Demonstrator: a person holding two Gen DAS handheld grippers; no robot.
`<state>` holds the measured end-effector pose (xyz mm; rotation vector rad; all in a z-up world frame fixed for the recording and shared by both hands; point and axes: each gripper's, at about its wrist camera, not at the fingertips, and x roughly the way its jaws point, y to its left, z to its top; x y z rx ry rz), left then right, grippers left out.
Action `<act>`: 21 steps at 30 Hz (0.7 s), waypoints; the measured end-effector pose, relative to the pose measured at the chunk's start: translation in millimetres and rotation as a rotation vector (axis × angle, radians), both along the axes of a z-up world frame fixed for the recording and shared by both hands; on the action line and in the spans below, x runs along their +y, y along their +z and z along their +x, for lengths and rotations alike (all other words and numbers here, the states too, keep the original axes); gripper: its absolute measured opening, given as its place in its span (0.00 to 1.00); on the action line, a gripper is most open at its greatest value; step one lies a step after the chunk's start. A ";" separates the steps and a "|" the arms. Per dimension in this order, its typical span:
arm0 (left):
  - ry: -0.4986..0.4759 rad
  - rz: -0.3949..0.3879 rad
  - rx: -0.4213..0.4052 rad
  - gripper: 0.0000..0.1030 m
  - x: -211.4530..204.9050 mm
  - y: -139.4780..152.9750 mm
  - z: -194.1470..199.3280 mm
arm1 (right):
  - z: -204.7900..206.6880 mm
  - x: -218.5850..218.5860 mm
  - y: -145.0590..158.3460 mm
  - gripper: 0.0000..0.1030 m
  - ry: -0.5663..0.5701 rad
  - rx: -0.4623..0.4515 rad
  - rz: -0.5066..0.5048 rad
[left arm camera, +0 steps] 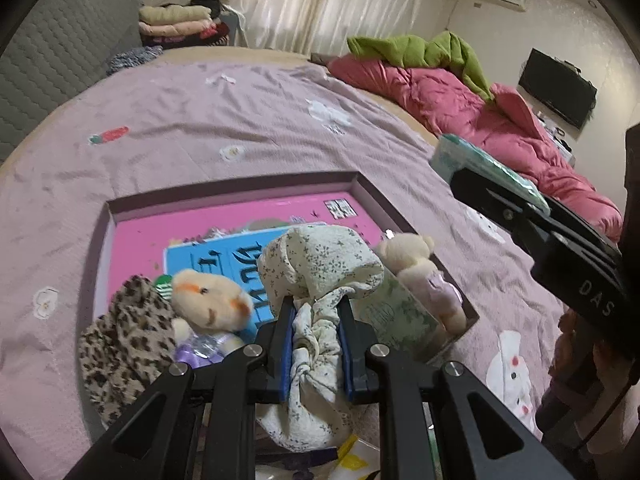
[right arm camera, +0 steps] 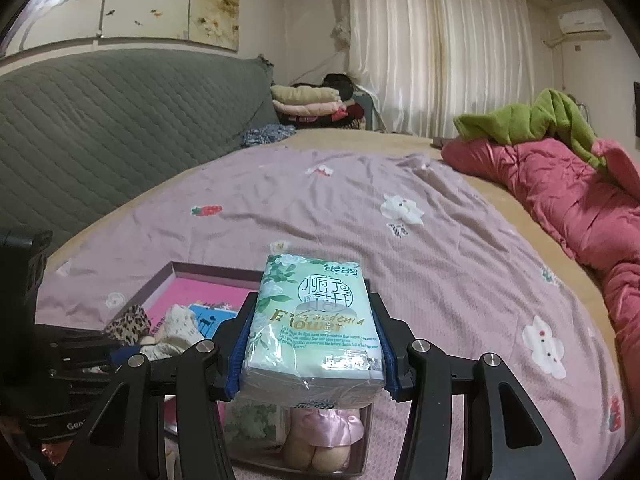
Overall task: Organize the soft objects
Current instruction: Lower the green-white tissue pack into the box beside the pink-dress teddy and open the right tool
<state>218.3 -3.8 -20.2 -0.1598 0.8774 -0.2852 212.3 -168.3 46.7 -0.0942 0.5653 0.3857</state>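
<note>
Left wrist view: my left claw (left arm camera: 316,344) pinches a floppy floral cloth (left arm camera: 320,272); my right claw (right arm camera: 314,350) squeezes a light, squashy tissue pack (right arm camera: 316,320) by its sides.

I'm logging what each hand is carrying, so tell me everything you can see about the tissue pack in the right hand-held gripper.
The tissue pack is a soft rectangular block in clear, glossy plastic wrap, pale green with white flowers, Chinese characters and the words "Gardenia Flower". The right hand-held gripper is shut on it, blue pads pressing its two long sides, which dent slightly. It is held off the bed, roughly level, above the near corner of the tray. Nothing else touches it.
</note>
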 end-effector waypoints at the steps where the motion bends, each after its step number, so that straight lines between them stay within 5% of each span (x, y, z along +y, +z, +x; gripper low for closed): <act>1: -0.010 0.002 0.007 0.19 -1.4 -1.3 0.6 | 0.6 0.4 -0.8 0.52 0.001 0.002 -0.002; 21: -0.037 0.028 0.094 0.19 -8.8 -24.3 4.7 | 5.8 24.0 -43.6 0.52 0.063 0.119 -0.109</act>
